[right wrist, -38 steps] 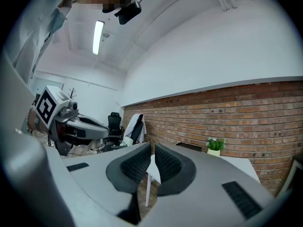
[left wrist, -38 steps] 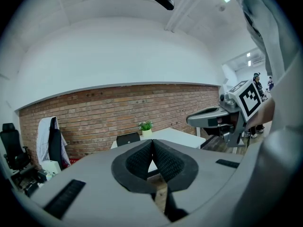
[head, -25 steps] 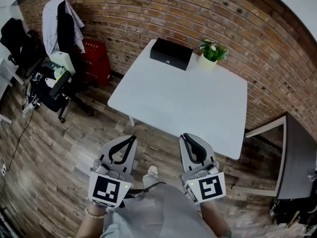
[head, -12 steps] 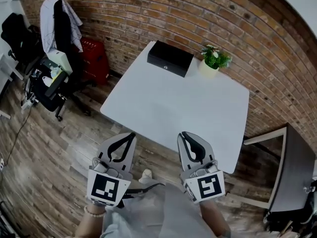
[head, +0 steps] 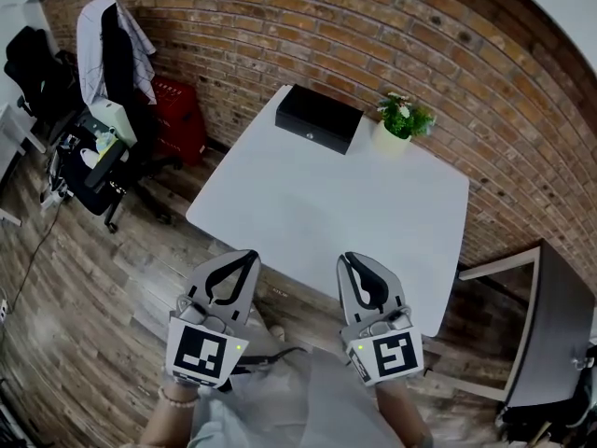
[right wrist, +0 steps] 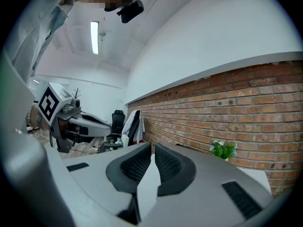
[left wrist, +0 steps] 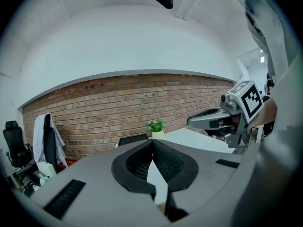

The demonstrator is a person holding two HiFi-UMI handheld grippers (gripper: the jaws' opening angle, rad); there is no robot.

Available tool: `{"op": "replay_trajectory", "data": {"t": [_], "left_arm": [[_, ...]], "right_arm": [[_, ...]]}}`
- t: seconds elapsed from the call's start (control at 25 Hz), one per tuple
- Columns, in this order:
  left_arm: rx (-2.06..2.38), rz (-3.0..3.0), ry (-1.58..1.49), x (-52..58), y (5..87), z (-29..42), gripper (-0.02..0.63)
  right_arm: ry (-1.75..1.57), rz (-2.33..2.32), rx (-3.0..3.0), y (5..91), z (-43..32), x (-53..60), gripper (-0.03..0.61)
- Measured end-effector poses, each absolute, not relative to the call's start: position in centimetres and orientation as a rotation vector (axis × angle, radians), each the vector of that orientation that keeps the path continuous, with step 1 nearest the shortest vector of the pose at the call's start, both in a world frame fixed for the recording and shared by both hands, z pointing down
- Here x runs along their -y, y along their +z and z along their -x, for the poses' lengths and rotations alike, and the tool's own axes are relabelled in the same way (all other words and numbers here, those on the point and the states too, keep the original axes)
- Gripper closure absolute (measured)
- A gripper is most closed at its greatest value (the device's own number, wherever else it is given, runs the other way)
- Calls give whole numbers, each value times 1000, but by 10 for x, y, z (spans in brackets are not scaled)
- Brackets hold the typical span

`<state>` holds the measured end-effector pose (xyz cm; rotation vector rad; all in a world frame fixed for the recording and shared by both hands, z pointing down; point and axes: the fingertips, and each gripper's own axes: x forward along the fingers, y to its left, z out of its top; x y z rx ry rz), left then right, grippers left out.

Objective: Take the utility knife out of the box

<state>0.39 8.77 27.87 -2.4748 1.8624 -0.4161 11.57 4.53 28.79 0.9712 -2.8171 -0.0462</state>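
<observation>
The left gripper (head: 248,257) and right gripper (head: 348,259) are held pressed together, empty, and the closed black box (head: 318,119) at 12 o'clock on the table (head: 326,215) should be neared squarely, the utility knife being presumably inside

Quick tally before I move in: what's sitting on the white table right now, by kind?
Black box: 1
Potted plant: 1
Total: 2
</observation>
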Motion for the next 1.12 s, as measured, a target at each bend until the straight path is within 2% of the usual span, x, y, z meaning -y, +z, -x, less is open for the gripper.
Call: {"op": "replay_trajectory", "data": {"t": [0.52, 1.12], "left_arm": [[-1740, 2538, -415, -21, 279, 3, 597], [-1615, 2692, -447, 92, 307, 44, 595]], "right_arm": [[-48, -1120, 2762, 288, -119, -3, 525], [29, -1284, 2632, 303, -87, 83, 525]]}}
